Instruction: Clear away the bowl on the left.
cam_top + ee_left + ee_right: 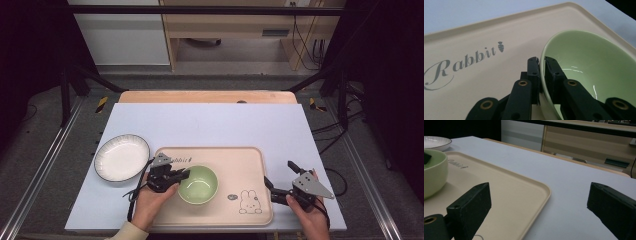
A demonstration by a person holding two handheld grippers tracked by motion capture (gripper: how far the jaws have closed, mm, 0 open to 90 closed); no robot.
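A light green bowl (pixel 198 184) sits on the beige tray (pixel 247 165), left of the tray's middle. My left gripper (pixel 184 175) is shut on the bowl's left rim; in the left gripper view the jaws pinch the thin green rim (pixel 543 62), one jaw outside and one inside the bowl (pixel 586 60). My right gripper (pixel 280 176) stands open at the tray's right edge, one jaw over the tray (pixel 506 195) and the other over the table, nothing between them. The bowl (pixel 434 176) shows at the left of the right gripper view.
A white plate (pixel 121 157) with a dark rim lies on the table left of the tray; it shows at the far left as a plate (pixel 436 142) in the right gripper view. The tray carries a "Rabbit" print (pixel 461 63) and a rabbit drawing (pixel 248 202). The pale table top (pixel 210 125) stretches beyond.
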